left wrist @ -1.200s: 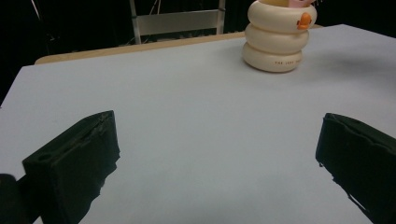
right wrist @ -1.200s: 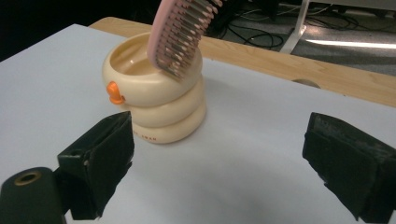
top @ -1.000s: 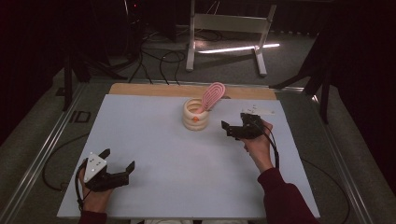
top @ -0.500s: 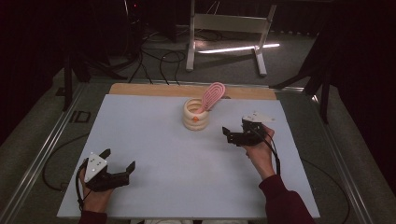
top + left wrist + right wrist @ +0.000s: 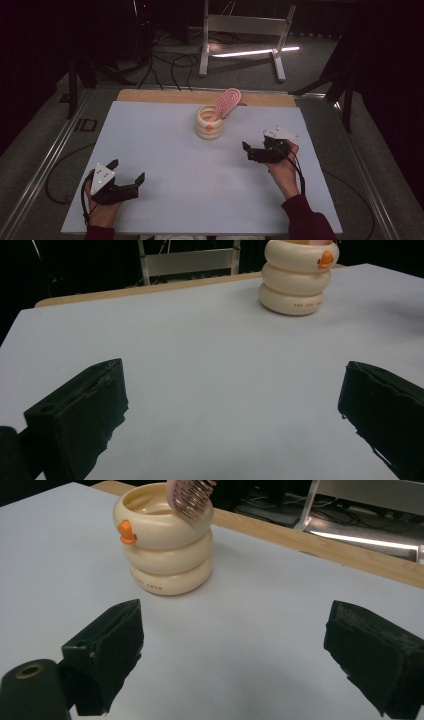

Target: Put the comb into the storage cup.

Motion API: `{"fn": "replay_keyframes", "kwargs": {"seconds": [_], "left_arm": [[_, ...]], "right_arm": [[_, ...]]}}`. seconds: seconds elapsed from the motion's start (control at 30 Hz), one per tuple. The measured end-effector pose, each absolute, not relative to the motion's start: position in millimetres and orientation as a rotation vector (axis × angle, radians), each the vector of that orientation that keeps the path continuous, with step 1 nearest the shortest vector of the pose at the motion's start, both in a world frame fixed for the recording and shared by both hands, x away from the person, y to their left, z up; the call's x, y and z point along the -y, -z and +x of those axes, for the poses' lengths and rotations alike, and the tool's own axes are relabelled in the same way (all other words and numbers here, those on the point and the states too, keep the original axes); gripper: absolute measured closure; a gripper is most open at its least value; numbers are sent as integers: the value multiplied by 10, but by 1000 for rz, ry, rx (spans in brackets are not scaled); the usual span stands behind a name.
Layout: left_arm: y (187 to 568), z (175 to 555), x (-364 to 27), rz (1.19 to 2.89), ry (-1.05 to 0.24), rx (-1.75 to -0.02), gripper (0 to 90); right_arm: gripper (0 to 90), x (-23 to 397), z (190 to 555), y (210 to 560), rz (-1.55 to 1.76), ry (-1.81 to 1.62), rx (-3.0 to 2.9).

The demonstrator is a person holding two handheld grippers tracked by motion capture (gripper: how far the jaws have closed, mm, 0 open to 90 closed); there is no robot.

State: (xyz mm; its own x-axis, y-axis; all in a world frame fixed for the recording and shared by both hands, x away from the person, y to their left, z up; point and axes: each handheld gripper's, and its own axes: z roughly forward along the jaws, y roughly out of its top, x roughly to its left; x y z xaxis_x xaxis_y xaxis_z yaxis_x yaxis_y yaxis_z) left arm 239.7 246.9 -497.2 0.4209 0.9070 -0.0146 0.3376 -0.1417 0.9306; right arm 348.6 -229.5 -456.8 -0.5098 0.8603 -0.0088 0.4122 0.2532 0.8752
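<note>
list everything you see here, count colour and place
holder: 1, cream, three stacked rings with an orange mark, far centre of table
hairbrush: 1, pink, standing tilted in the holder
table: 1, pale grey top with a wooden far edge
frame: 1, grey metal, on the floor beyond the table
cables: several, black, on the floor
left tool: 1, black, open, near left
right tool: 1, black, open, right of the holder
</note>
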Motion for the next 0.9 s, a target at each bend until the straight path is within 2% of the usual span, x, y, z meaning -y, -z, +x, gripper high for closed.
{"fn": "replay_keyframes", "kwargs": {"seconds": [0.9], "left_arm": [[4867, 2518, -2546, 1711, -750, -1073, 2]], "right_arm": [[90, 2587, 2840, 4742, 1031, -1245, -2024]]}}
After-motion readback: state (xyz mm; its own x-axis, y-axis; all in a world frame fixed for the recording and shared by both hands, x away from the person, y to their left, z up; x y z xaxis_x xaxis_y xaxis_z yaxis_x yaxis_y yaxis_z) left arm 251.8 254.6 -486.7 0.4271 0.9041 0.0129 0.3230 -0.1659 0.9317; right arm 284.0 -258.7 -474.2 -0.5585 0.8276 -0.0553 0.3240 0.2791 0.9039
